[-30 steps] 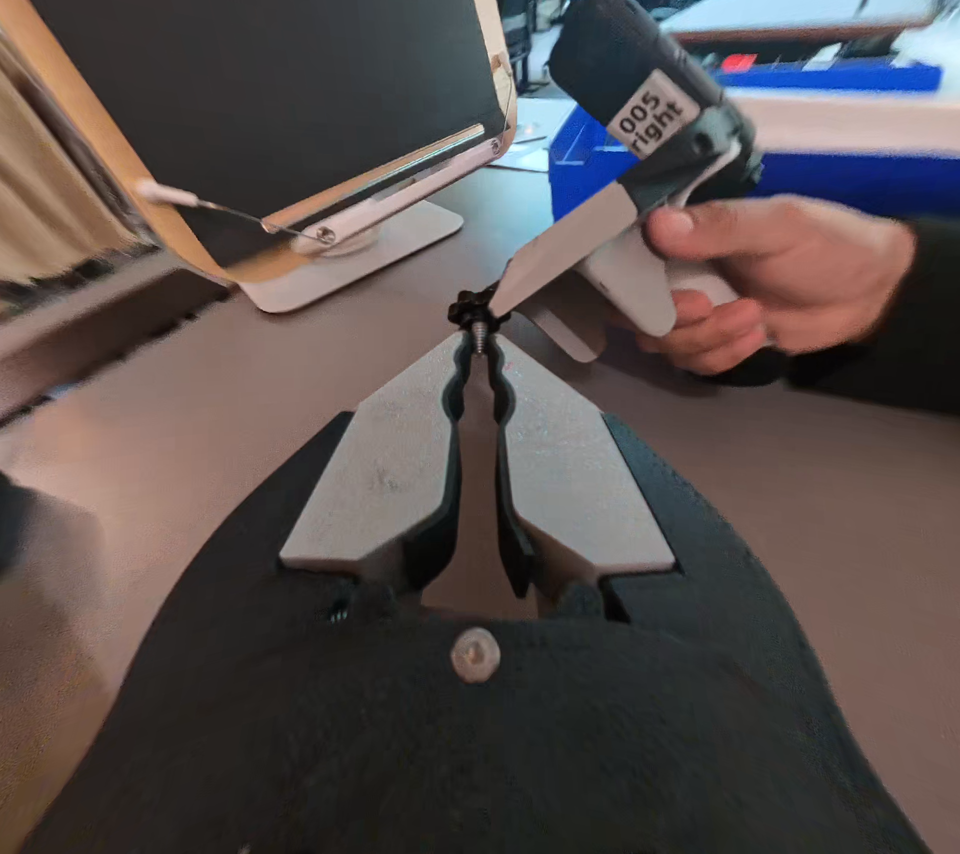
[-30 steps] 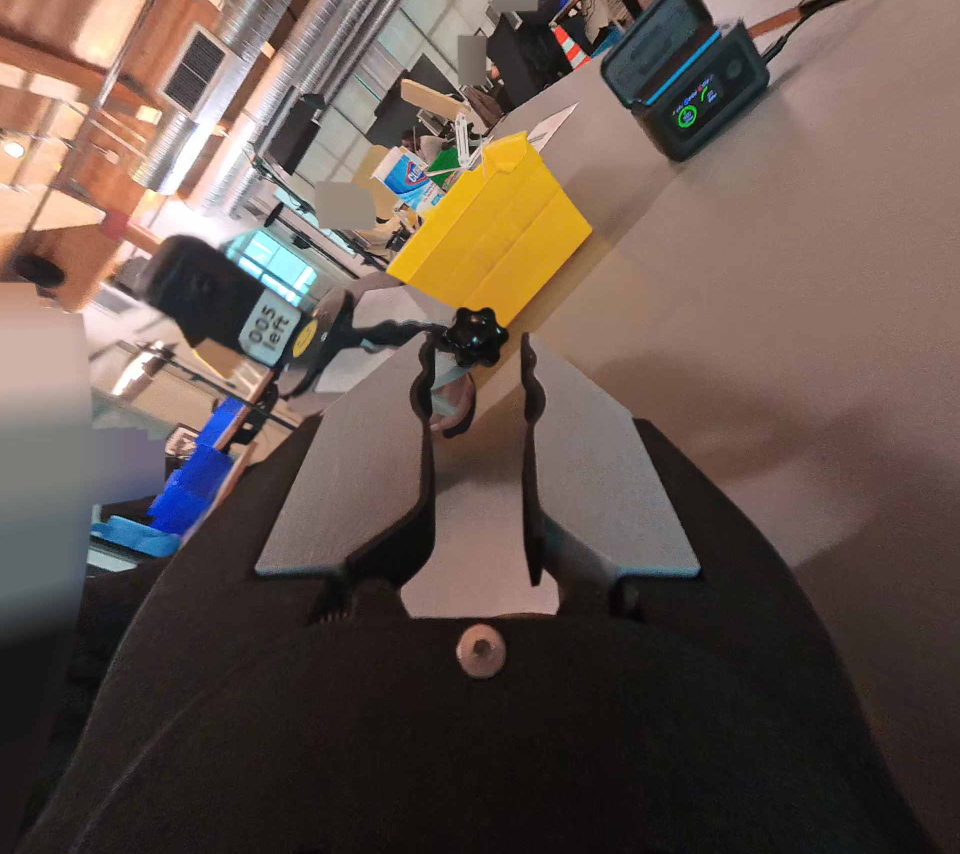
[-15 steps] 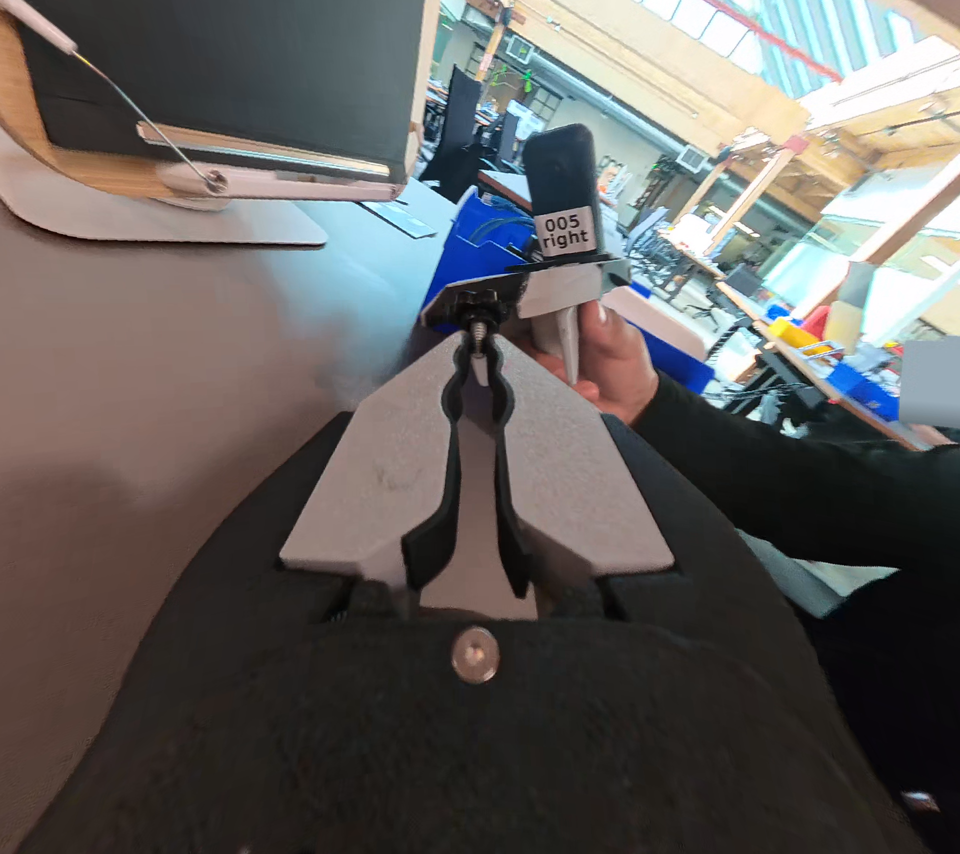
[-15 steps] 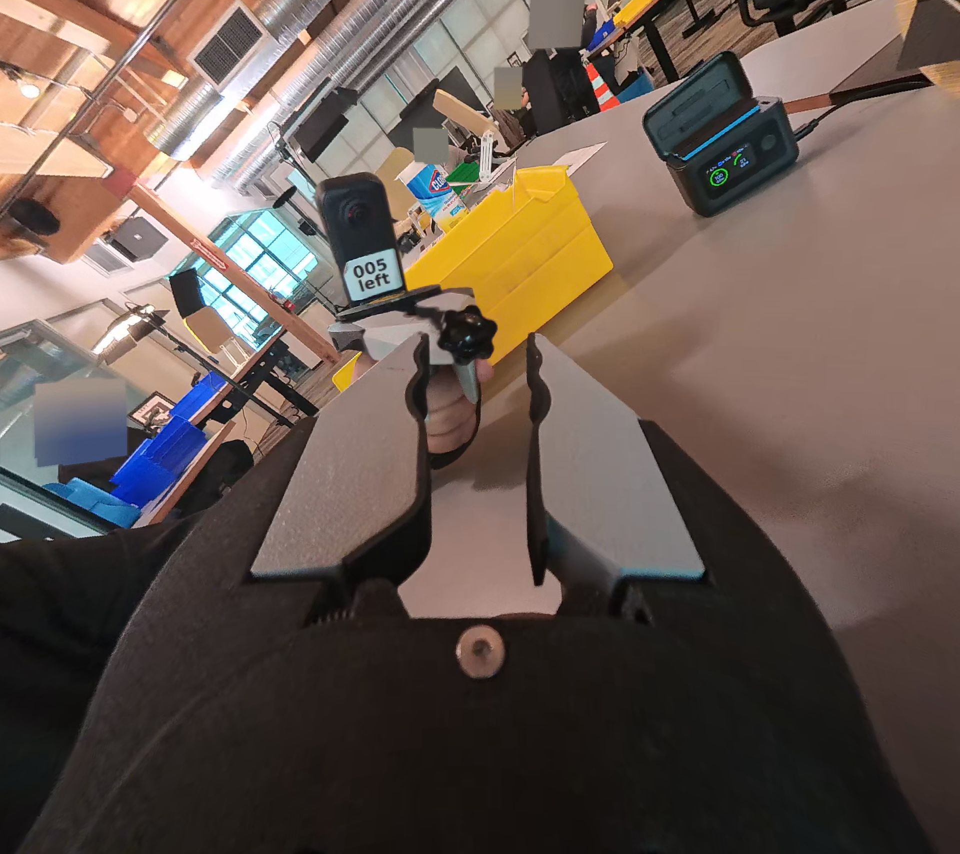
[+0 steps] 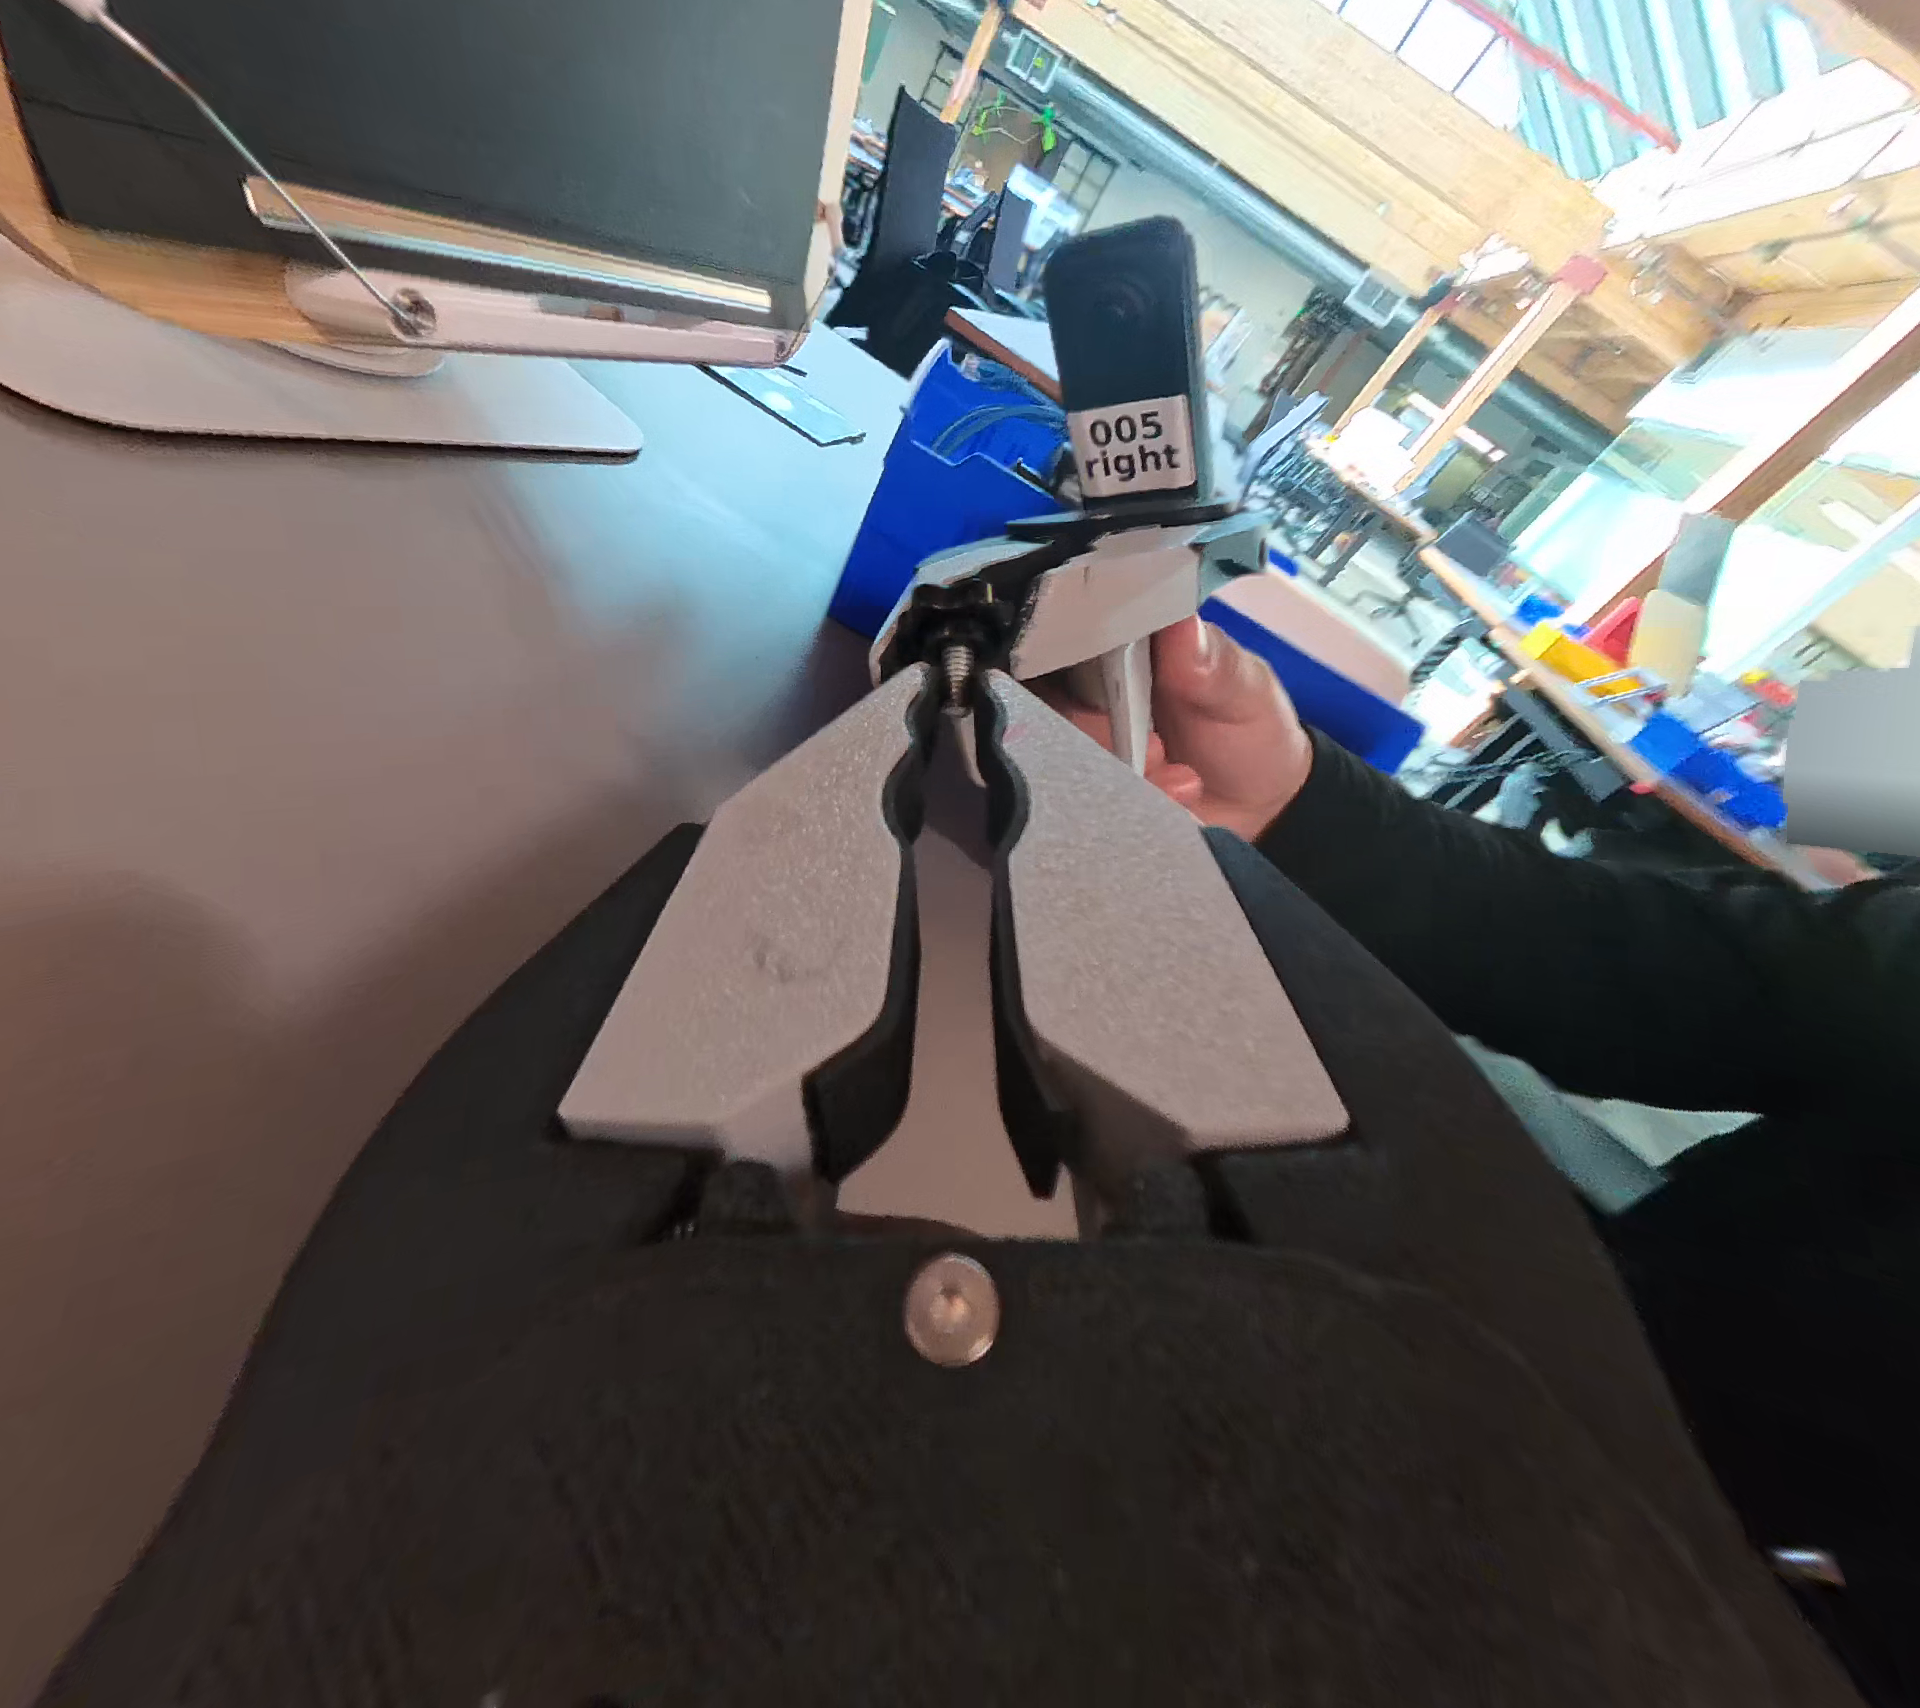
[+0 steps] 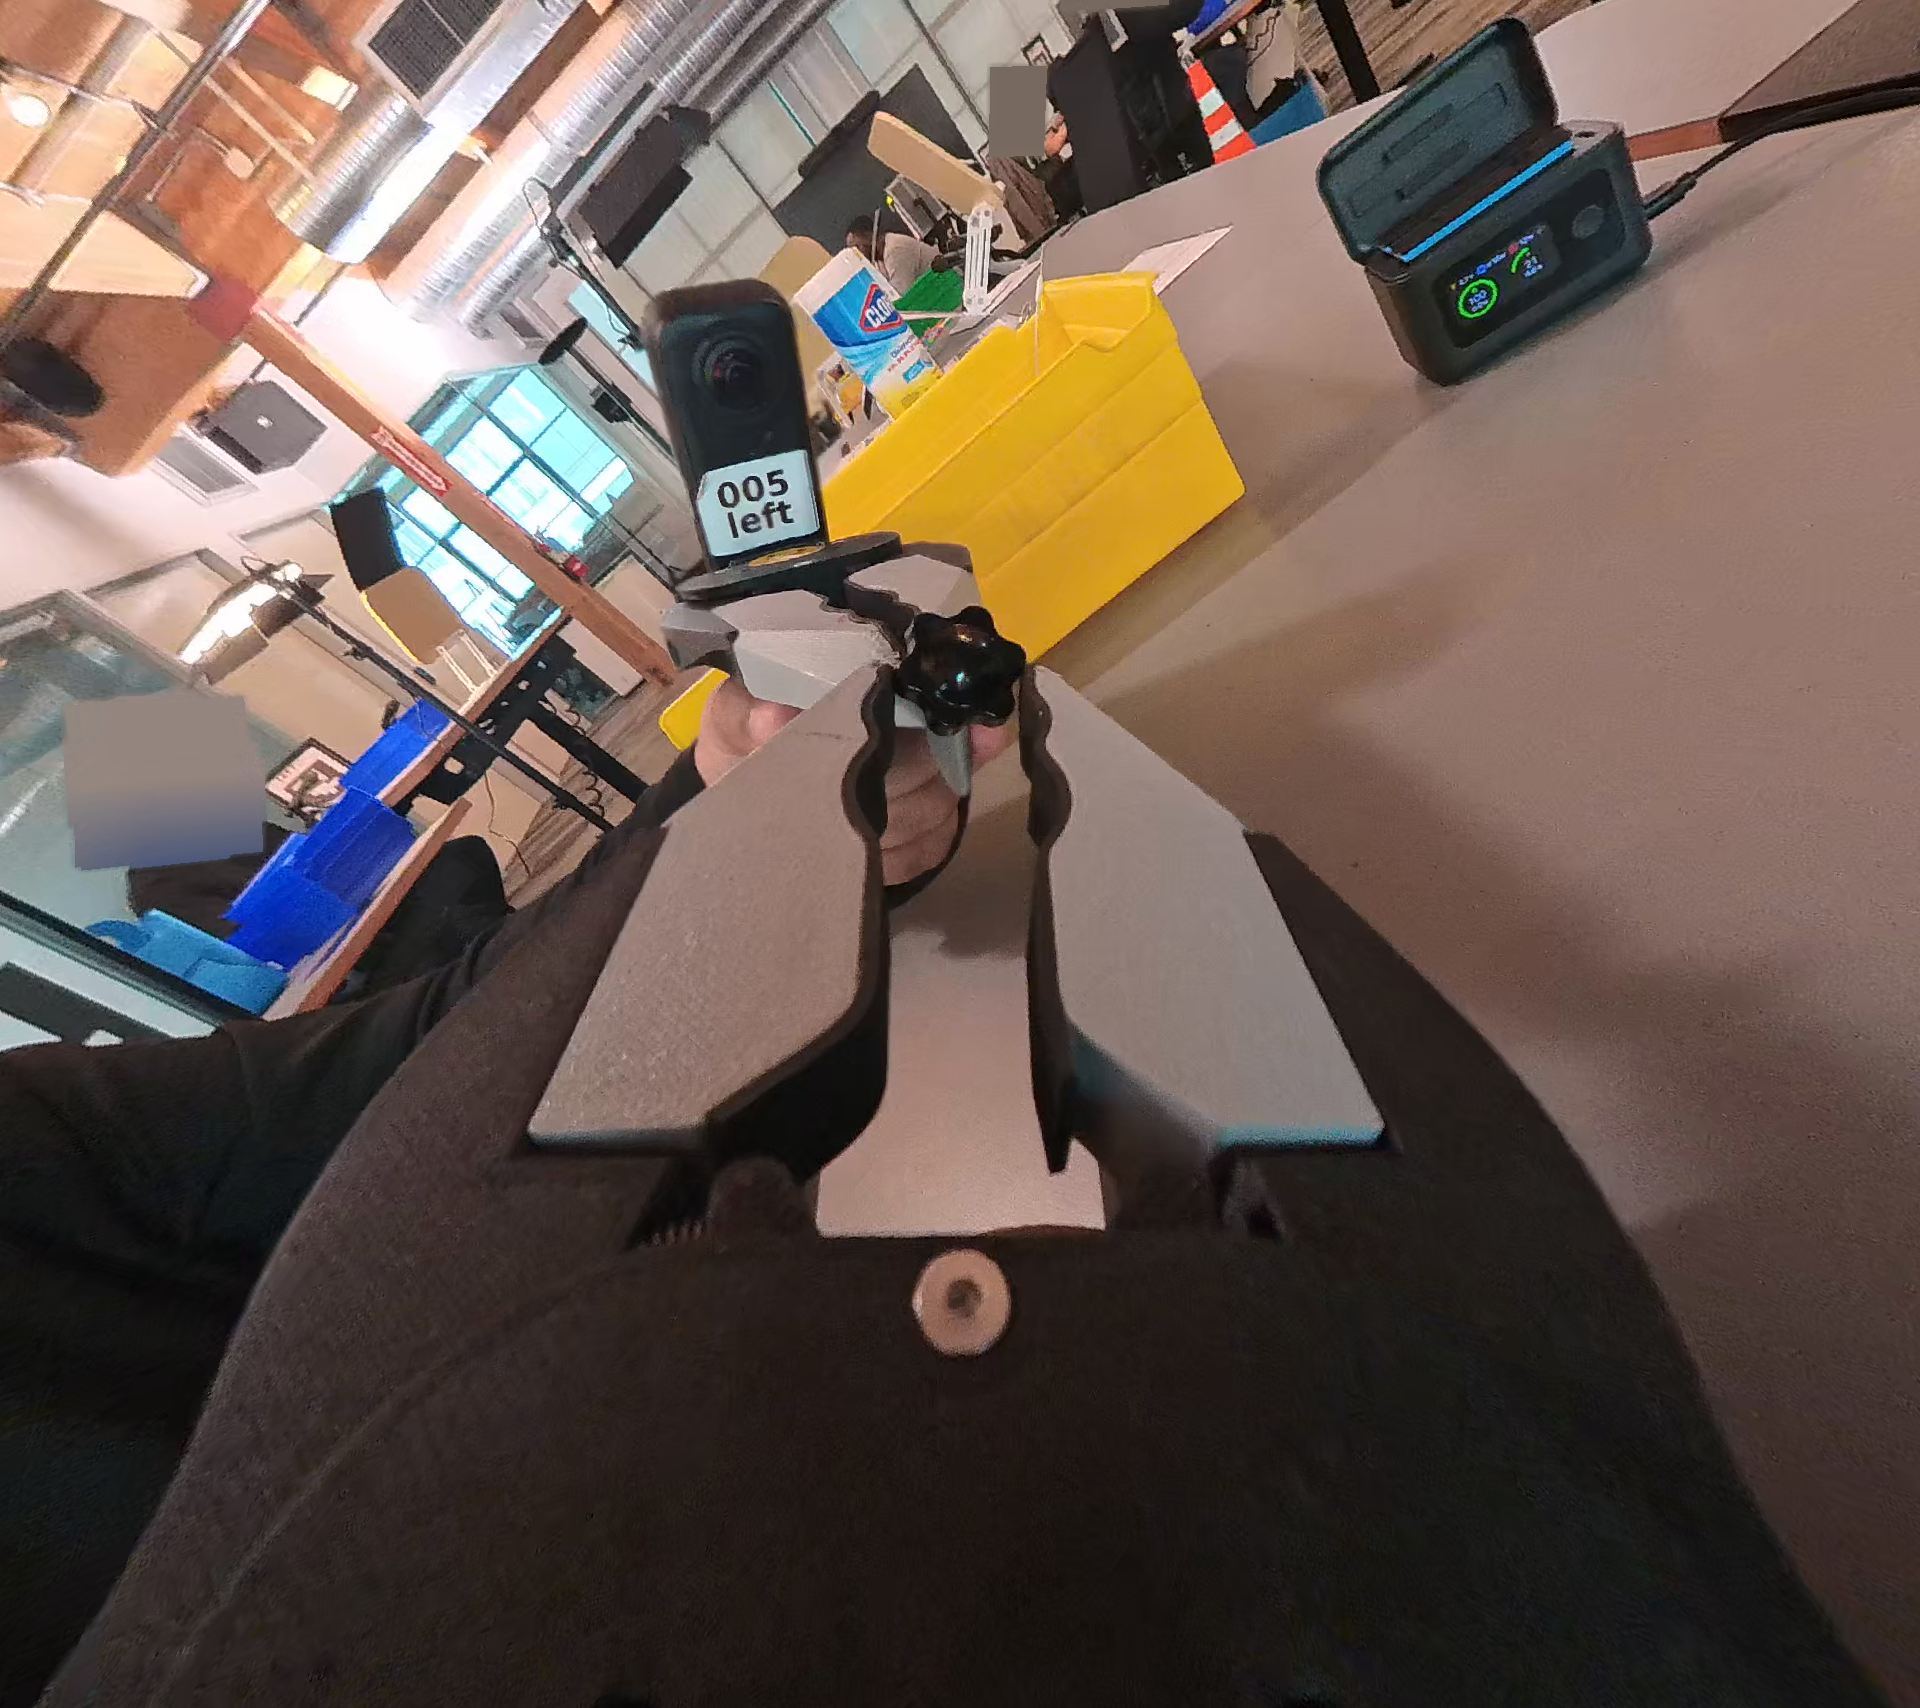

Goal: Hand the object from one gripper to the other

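A black star-shaped knob (image 5: 948,616) with a bare threaded screw (image 5: 957,673) is held above the grey table. My left gripper (image 5: 957,694) is shut on the screw, with the knob head sticking out past its tips. My right gripper (image 6: 952,694) is open, and the knob (image 6: 958,671) sits between its two fingertips with only a thin gap on each side. The two grippers face each other tip to tip. The right gripper also shows in the left wrist view (image 5: 1091,609), held by a hand (image 5: 1216,744). The left gripper body shows in the right wrist view (image 6: 810,640).
A black panel on a pale stand (image 5: 416,48) stands at the left, with a blue bin (image 5: 956,505) behind the grippers. A yellow bin (image 6: 1070,453), a wipes canister (image 6: 873,328) and an open dark case with a lit screen (image 6: 1496,245) rest on the table (image 6: 1558,671). The tips of both grippers are at nearly the same place.
Both grippers have lifted and turned from pointing at the table to facing each other level. The knob has come in between the right gripper's fingertips. The left stays shut on the screw.
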